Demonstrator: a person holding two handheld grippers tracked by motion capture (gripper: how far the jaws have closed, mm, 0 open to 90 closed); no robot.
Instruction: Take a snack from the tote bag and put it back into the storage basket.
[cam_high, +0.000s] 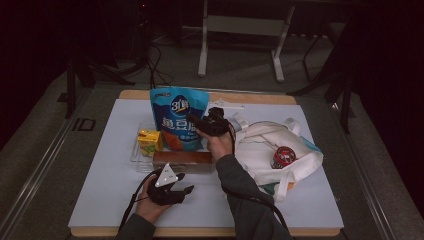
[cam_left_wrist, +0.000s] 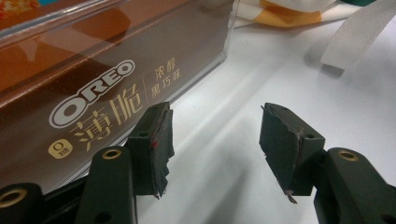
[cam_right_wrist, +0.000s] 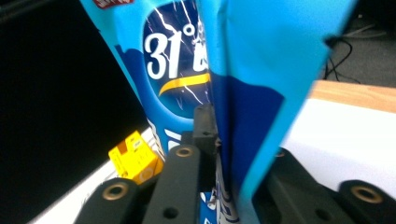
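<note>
The blue pouch (cam_high: 178, 119) stood upright behind the Oreo box (cam_high: 183, 161), left of the tote bag (cam_high: 280, 155). The right gripper (cam_high: 196, 123) pinched the pouch's edge between narrow jaws. The left gripper (cam_high: 186, 191), half open and empty, lay just before the box.

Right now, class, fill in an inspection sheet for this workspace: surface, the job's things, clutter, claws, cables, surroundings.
Surface: white board on a wooden table.
Job's things: blue pouch upright in a clear tray, beside a yellow carton and a brown Oreo box.
Clutter: white tote bag holding a red round item.
Claws: right claw pinches the pouch's edge; left claw open, empty.
Cables: black, trailing from both claws.
Surroundings: dark floor, white frame legs.
</note>
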